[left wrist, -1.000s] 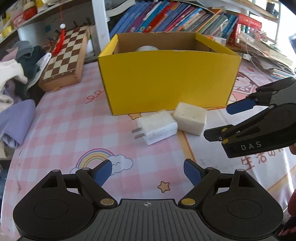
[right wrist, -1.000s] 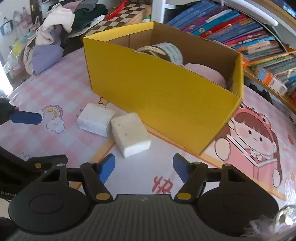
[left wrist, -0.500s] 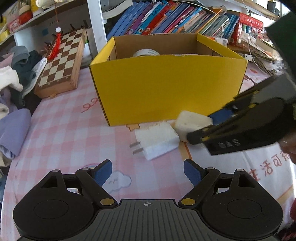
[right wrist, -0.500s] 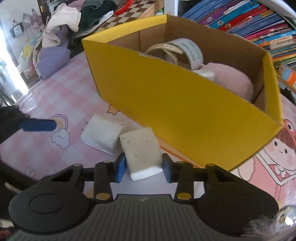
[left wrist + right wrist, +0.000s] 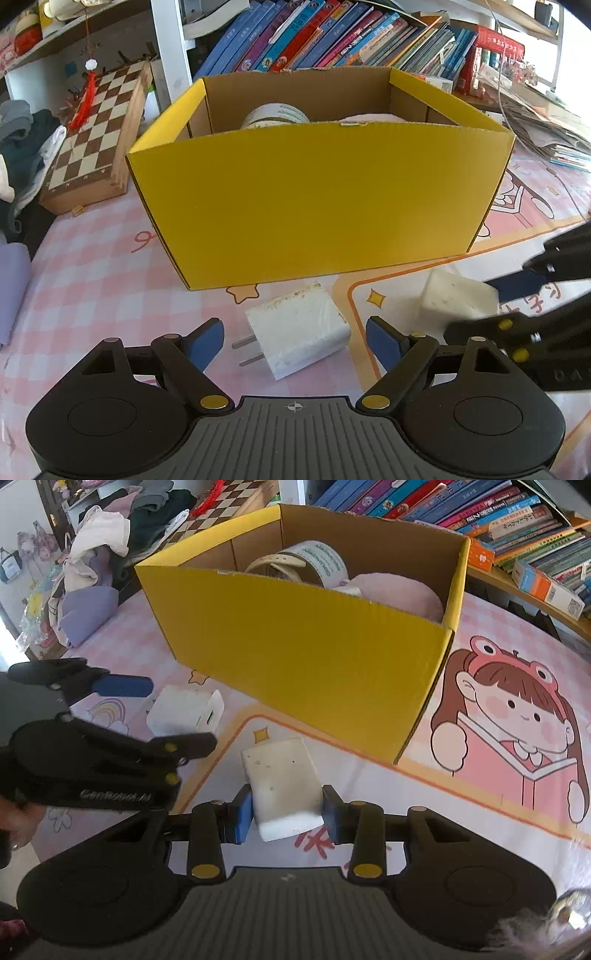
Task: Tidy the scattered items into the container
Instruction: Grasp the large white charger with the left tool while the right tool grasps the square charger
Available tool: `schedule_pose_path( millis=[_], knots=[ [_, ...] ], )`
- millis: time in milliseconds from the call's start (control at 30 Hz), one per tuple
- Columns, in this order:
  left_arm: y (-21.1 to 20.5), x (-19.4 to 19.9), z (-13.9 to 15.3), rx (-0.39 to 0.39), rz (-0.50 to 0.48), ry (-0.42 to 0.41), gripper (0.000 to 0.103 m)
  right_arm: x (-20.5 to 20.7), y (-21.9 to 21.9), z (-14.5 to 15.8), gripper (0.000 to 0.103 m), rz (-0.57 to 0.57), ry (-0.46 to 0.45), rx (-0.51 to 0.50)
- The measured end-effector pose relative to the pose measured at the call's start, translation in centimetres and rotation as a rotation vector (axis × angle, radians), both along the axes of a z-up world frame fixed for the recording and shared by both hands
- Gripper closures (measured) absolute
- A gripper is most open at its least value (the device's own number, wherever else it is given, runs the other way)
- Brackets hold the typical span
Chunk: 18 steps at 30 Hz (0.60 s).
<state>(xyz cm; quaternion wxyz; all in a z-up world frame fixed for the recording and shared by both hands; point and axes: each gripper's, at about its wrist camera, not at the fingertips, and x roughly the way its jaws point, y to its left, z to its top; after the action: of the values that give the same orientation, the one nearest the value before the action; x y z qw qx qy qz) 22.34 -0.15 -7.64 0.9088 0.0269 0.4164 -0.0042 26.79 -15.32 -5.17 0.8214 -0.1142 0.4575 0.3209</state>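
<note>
A yellow cardboard box point(image 5: 321, 199) point(image 5: 310, 646) stands on the pink tablecloth, holding a tape roll point(image 5: 314, 559) and a pink soft thing point(image 5: 395, 594). My right gripper point(image 5: 286, 812) is shut on a speckled white block point(image 5: 282, 782) point(image 5: 454, 299), just in front of the box. A white plug charger point(image 5: 299, 328) point(image 5: 186, 709) lies flat between the blue pads of my left gripper point(image 5: 295, 341), which is open and not touching it. The left gripper point(image 5: 122, 709) shows at the left of the right wrist view, straddling the charger.
A wooden chessboard point(image 5: 96, 129) leans at the back left beside a heap of clothes point(image 5: 99, 554). Books point(image 5: 332, 33) fill the shelf behind the box, and stacked papers point(image 5: 535, 122) lie at the right. The cloth bears a cartoon girl print point(image 5: 517, 723).
My right gripper closed on the white block and drew it away from the charger, toward the right. My left gripper moved forward until the charger lay between its open fingers.
</note>
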Motion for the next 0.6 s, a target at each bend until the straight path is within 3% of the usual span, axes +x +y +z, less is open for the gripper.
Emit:
schedule_pose_path(
  millis=[100,300,600],
  knots=[
    [0.4,0.2,-0.3,-0.02,0.02,0.009,0.018,-0.3,-0.1,0.0,0.067,0.004,-0.004,-0.005],
    [1.2,0.4,-0.9,-0.06,0.039,0.027,0.032,-0.5,0.1,-0.1,0.067,0.012,-0.007,-0.019],
    [1.9,-1.1,-0.1,-0.11,0.033,0.032,0.032,-0.9,0.1,0.0,0.067,0.012,-0.013,-0.032]
  ],
)
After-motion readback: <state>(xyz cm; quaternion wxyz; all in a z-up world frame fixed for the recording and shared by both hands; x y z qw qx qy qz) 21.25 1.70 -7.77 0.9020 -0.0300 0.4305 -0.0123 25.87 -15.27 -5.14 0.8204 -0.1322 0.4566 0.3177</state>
